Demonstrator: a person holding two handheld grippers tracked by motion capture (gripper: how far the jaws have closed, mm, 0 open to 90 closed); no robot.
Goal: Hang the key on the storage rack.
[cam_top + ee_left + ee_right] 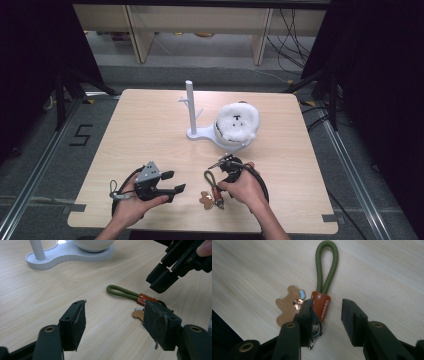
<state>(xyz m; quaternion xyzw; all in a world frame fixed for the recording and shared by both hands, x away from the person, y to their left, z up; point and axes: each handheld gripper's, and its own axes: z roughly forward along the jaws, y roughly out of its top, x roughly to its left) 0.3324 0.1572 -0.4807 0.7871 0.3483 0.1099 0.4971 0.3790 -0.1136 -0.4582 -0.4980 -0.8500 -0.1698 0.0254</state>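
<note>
Near edge of the table (300,220): left gripper (173,182) rests low, jaws spread wide, nothing between them. Just to its right lies the keychain (322,287), flat on bare wood with open room around it: olive cord loop, orange-brown leather collar, tan bear-shaped tag, metal ring. Right gripper (325,315) hangs over the collar, jaws parted, gripping nothing. Farther back, well apart, a white stand (192,117) carries a fluffy white hat (239,121).
</note>
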